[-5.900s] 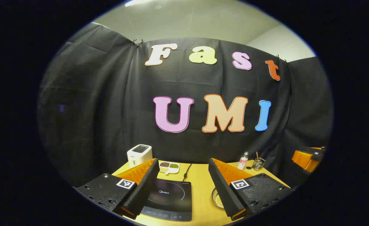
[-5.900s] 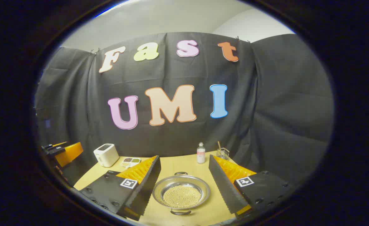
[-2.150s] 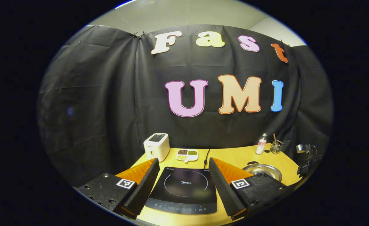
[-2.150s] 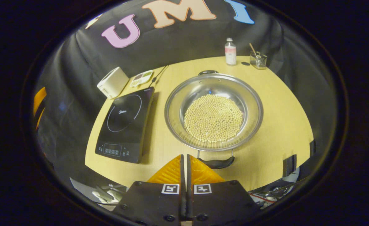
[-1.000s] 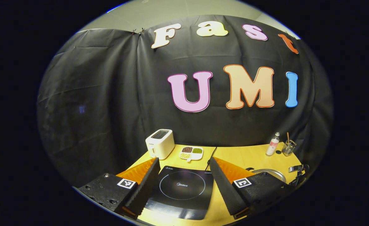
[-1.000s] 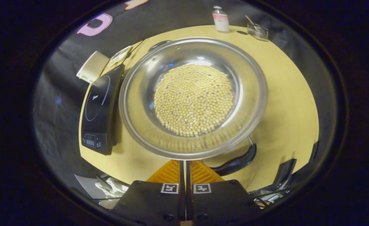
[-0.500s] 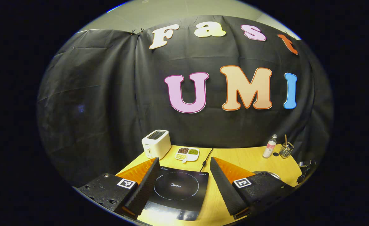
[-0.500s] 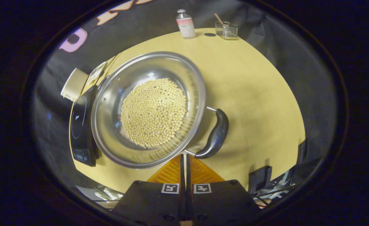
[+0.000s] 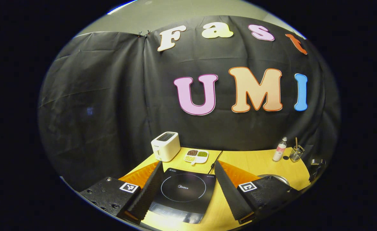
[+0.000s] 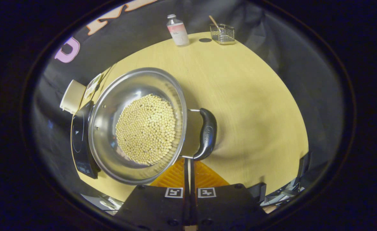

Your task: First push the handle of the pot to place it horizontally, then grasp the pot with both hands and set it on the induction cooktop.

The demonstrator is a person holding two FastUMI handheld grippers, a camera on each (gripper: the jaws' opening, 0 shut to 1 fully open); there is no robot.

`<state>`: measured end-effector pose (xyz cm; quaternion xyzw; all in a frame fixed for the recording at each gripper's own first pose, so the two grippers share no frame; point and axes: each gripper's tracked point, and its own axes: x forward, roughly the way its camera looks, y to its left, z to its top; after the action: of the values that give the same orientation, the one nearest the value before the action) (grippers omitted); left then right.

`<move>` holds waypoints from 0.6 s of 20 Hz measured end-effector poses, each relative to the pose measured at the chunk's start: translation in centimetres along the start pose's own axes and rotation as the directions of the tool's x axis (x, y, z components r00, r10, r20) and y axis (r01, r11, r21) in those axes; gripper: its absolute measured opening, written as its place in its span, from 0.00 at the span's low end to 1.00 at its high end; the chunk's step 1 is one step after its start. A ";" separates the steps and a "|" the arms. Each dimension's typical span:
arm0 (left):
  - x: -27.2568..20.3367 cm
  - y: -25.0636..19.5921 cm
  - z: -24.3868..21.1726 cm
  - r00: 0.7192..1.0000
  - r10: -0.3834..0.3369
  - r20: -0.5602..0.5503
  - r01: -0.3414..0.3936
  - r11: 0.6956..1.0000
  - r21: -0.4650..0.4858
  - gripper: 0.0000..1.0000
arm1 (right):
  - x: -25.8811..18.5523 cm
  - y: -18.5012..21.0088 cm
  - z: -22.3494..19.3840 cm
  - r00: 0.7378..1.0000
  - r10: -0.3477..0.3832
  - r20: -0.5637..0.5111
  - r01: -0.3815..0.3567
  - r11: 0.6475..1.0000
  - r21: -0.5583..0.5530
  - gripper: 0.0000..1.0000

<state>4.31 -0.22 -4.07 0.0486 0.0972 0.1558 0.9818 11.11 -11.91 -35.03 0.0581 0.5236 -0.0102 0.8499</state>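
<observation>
Right tongs (image 10: 188, 160) are pressed together, tips at the near end of the pot's black side handle (image 10: 206, 133); contact looks likely, but the tip is too close under the handle to call. The pot (image 10: 137, 125), steel and full of pale beans, sits on the counter (image 10: 255, 106), its left rim next to or slightly over the edge of the induction cooktop (image 10: 79, 138).

The handle's long axis runs roughly away from the right tongs, so the handle now sits on the pot's right side. The opposite handle is hidden behind the pot on the cooktop side. Judgement: the handle line across the pot is close to horizontal, so the push step looks about done or needs only a small nudge.

Left tongs (image 9: 188, 187) are spread wide, holding nothing, hovering above the cooktop (image 9: 183, 192). In the left gripper view the pot (image 9: 273, 177) shows only as a rim sliver to the right, behind the right-hand finger.

Key relation: the right tongs are nearer the visible handle, the left tongs nearer the hidden one. For the two-handed grasp, the right tongs need to open and close across that handle; the left needs to swing right toward the pot's far handle. The beans could slosh if the lift is uneven.
</observation>
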 end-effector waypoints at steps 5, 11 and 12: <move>-0.9 -0.7 -0.3 1.000 0.024 -0.005 -0.024 1.000 -0.004 0.97 | 0.2 -0.4 0.9 1.000 0.012 0.004 -0.011 0.999 -0.051 0.03; -1.9 -1.9 -1.2 0.999 0.030 -0.023 -0.030 1.000 -0.006 0.97 | 0.6 -0.8 2.8 1.000 0.009 0.026 -0.006 0.994 -0.107 0.00; -1.8 -2.0 -1.4 0.999 0.029 -0.030 -0.029 1.000 -0.006 0.97 | 0.8 -0.9 3.3 0.999 0.010 0.030 -0.006 0.994 -0.107 0.00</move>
<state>2.92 -2.61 -5.35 0.0445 0.1106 0.1711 0.9780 14.32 -13.09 -34.36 0.0147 0.5100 0.0202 0.8598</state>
